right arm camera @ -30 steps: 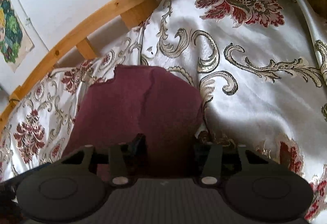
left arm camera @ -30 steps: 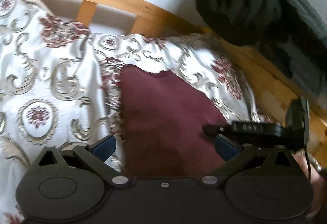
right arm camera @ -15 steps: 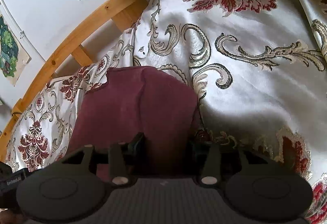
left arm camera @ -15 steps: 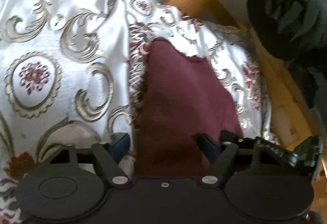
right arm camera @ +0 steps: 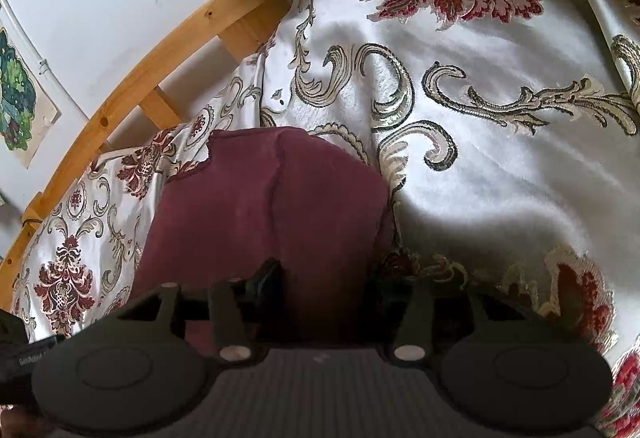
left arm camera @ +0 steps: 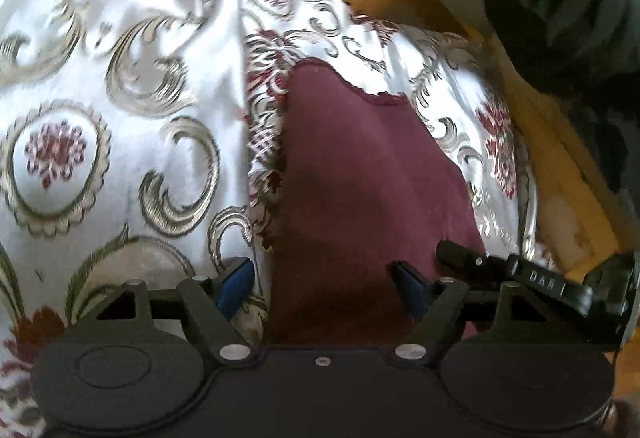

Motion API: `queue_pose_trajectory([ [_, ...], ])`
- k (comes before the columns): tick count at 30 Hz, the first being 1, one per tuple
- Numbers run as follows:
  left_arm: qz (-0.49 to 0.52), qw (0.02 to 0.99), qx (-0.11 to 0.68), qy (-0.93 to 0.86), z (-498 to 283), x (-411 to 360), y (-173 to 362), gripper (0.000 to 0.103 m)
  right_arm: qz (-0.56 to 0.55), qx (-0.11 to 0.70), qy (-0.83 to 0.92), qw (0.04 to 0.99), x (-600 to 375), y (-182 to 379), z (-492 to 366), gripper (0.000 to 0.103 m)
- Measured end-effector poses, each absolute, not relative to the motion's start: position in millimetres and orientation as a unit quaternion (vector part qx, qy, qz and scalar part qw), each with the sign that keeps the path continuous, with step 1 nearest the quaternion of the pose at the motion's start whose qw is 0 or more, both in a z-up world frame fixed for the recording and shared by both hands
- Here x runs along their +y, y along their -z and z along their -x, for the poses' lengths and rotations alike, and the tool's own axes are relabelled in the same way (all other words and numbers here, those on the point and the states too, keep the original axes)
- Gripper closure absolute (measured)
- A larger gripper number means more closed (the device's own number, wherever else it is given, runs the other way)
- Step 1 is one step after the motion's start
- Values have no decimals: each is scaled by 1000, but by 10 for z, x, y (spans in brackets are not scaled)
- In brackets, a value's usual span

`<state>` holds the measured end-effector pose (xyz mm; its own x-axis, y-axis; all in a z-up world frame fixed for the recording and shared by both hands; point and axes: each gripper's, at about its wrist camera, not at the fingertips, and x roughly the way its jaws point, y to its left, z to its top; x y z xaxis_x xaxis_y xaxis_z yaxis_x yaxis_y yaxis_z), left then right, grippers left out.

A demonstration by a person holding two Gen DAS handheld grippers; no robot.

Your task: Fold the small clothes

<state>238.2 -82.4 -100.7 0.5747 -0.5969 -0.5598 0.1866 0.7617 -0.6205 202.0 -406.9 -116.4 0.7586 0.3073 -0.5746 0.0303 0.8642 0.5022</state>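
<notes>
left wrist view is showing the maroon garment [left arm camera: 360,174] lying lengthwise up frame centre on the bedspread [left arm camera: 120,118], near end sitting between both spread claws, left claw [left arm camera: 324,282], right claw [right arm camera: 326,284].

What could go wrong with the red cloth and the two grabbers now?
1. The left gripper straddles the maroon cloth's edge, one finger over the patterned bedspread. Closing might pinch both fabrics together.
2. The right gripper sits open at the cloth's other near corner; an uneven lift could skew the fold.
3. The right gripper shows very close in the left view; they might bump.
</notes>
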Motion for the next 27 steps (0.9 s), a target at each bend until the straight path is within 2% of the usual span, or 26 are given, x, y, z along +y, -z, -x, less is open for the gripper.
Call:
queue_pose_trajectory([
  [3,264,845,403,232,-2385,-806,1032,28,-249,339,-76,904,-4067,1168,-2028,46],
  [7,285,832,412,241,-2396,-796,1041,43,-250,338,-76,904,-4066,1173,-2035,45],
  [9,288,830,414,237,-2395,-814,1025,47,-250,336,-74,905,-4061,1170,-2028,47],
  [11,279,834,411,239,-2373,-839,979,58,-247,333,-74,907,-4055,1154,-2016,52],
  [14,247,853,395,235,-2300,-906,835,71,-230,315,-77,917,-3992,1083,-1961,67],
  [15,235,861,386,232,-2258,-933,771,72,-220,306,-79,923,-3952,1039,-1932,72],
  [19,214,881,348,237,-2069,-936,539,75,-141,243,-94,955,-3707,787,-1742,79],
  [27,156,925,266,220,-1679,-694,123,75,-62,118,-133,982,-3192,482,-1422,80],
])
